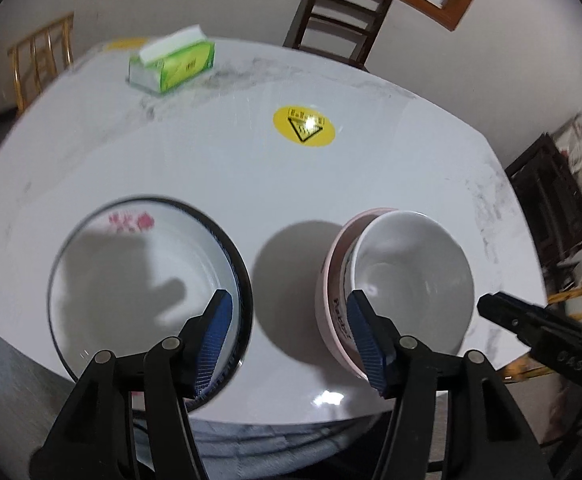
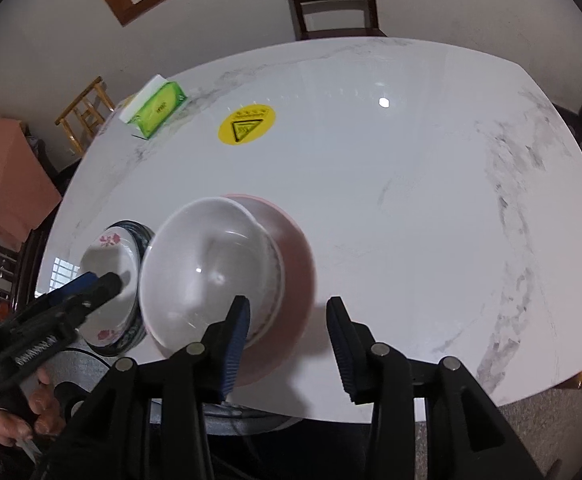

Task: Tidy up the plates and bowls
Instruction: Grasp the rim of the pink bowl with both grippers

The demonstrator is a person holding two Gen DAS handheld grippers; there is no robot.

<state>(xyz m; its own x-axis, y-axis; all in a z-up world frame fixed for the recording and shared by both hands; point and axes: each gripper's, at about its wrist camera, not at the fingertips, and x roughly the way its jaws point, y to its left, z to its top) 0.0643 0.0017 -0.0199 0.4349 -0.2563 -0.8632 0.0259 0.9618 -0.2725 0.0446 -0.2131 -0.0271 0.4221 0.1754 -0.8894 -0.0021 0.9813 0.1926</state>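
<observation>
Room: dining room with pale walls, a wood-framed window and a dark wooden chair (image 1: 337, 12) at twelve o'clock behind the table.
Table (image 1: 391, 168): white marbled top; yellow sticker (image 1: 303, 126) near centre, green tissue box (image 1: 171, 65) toward eleven o'clock.
Plate (image 1: 131, 280): white with a dark rim and pink flowers, at seven o'clock on the table near its front edge.
Bowls: white bowl (image 1: 411, 276) nested, tilted, inside a pink bowl (image 1: 327, 292), at five o'clock, just beside the plate.
Left gripper (image 1: 291, 340): jaws apart, empty; plate under its left finger, bowls under its right.
Right gripper (image 2: 287, 344): jaws apart, empty, poised over the pink bowl's right rim.
Risk: I judge the tilted white bowl could rock or slide out if a finger nudges it; the stack sits near the table's front edge.
</observation>
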